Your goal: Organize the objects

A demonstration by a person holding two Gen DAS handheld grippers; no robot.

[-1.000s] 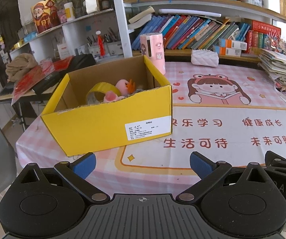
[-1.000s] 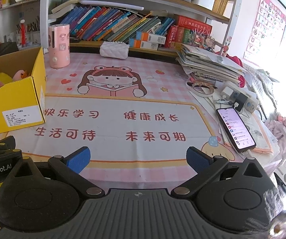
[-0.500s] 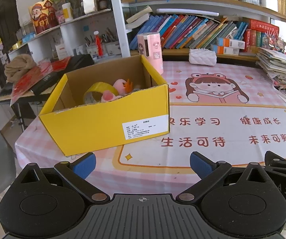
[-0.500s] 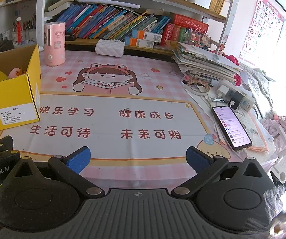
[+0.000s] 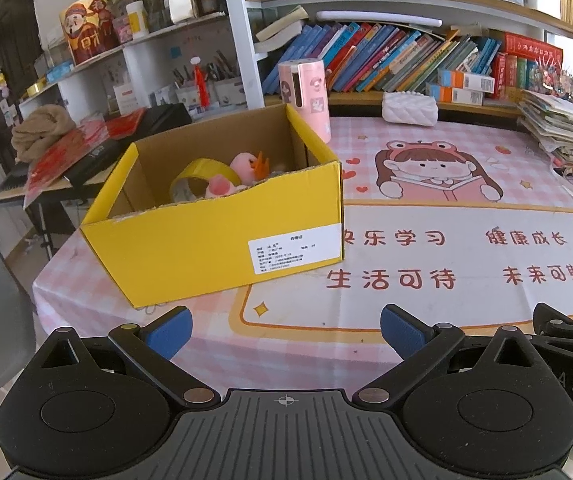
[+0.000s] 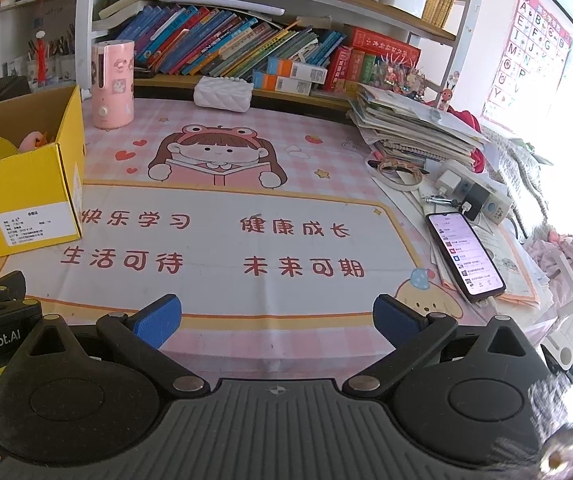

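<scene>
The yellow cardboard box (image 5: 222,236) stands on the left part of the table (image 5: 406,308), open at the top, and holds a roll of yellow tape (image 5: 196,178) and pink soft toys (image 5: 242,168) lying against one another. The left claw (image 5: 286,326) is spread wide and empty, hovering low over the near table edge just in front of the box. The right claw (image 6: 276,318) is likewise spread and empty, over the printed mat, with the box to its left. The box is probably light and moderately stiff; its thin walls are likely to flex under a pinch, so grip a top rim near a corner, where the fold adds stiffness. The toys appear soft and compressible and should tolerate a firm squeeze at the body. The tape roll is rigid; grip it across the ring wall. A phone (image 6: 464,256) lies at the right table edge beside a paper stack (image 6: 414,128); it is smooth, fragile and flat, and is best gripped by its long edges.
</scene>
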